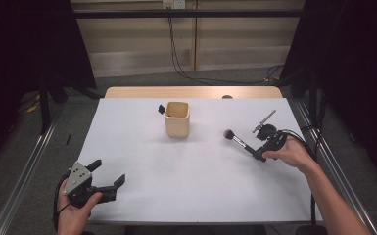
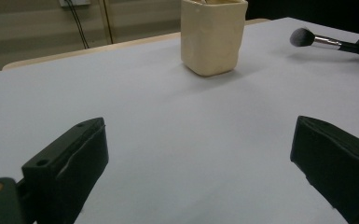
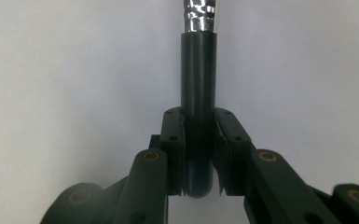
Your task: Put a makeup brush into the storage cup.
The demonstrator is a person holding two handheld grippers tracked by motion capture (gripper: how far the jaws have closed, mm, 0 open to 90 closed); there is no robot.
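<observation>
A black-handled makeup brush (image 1: 240,142) with a dark bristle head and silver ferrule hangs just above the white table, right of centre. My right gripper (image 1: 260,155) is shut on its handle; in the right gripper view both pads clamp the black handle (image 3: 198,116) below the ferrule. The brush head points toward a cream square cup (image 1: 177,119) at the table's middle back. That cup (image 2: 213,35) and the brush (image 2: 319,40) are also seen from the left gripper. My left gripper (image 1: 109,173) rests near the front left corner, open, nothing between its jaws (image 2: 198,158).
A small black object (image 1: 161,108) sits just left of the cup's rim. A thin metal-tipped tool (image 1: 264,121) lies behind the right gripper. The white table sheet (image 1: 191,186) has a wooden edge at the back. Cables trail on the floor beyond.
</observation>
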